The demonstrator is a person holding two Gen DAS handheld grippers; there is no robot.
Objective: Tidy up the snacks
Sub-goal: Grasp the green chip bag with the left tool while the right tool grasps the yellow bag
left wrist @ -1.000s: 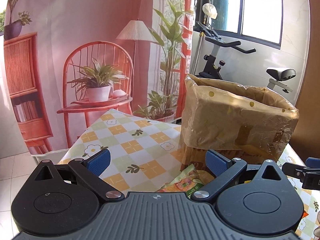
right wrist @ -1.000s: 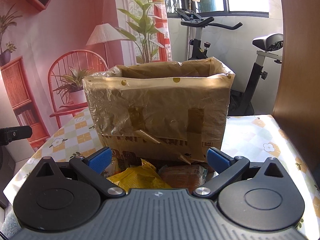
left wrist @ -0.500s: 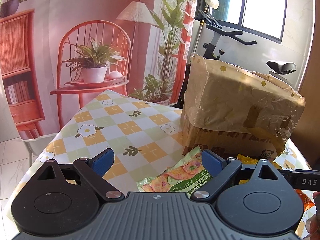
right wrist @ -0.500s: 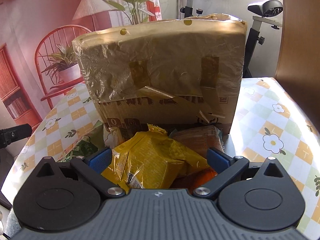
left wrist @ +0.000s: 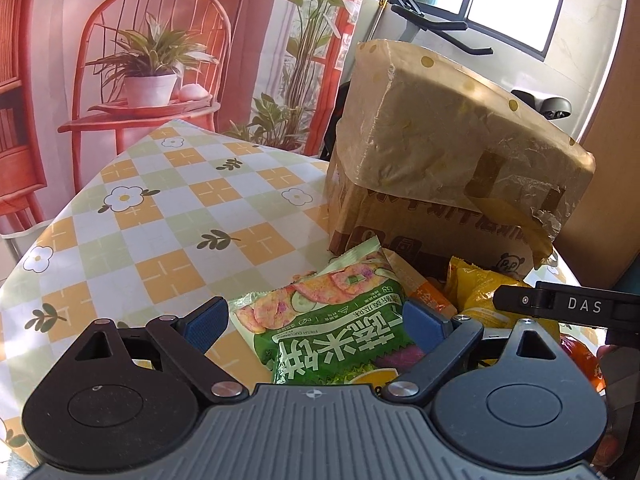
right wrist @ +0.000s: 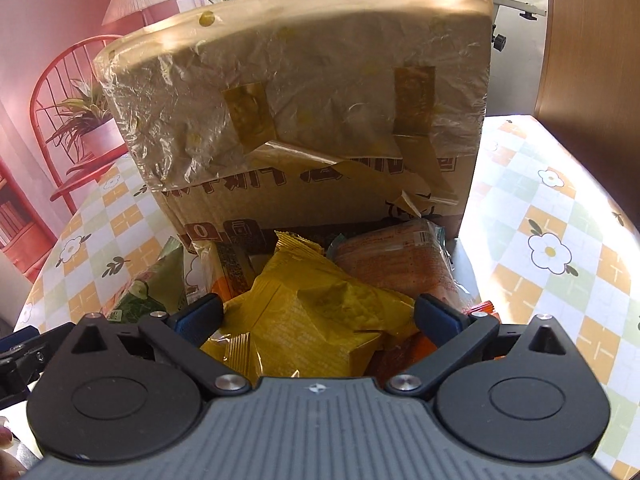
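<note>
1. Both claws gape, clamping nothing: the left claw has narrowed slightly since a second ago, and the right claw looks unchanged.
2. Cardboard box has grown larger, now filling the right view's upper centre.
3. Tablecloth now fills the middle left.
4. Yellow bag, formerly barely showing, sits between the right fingers.
5. Green bag, previously half hidden, lies between the left fingers.
</note>
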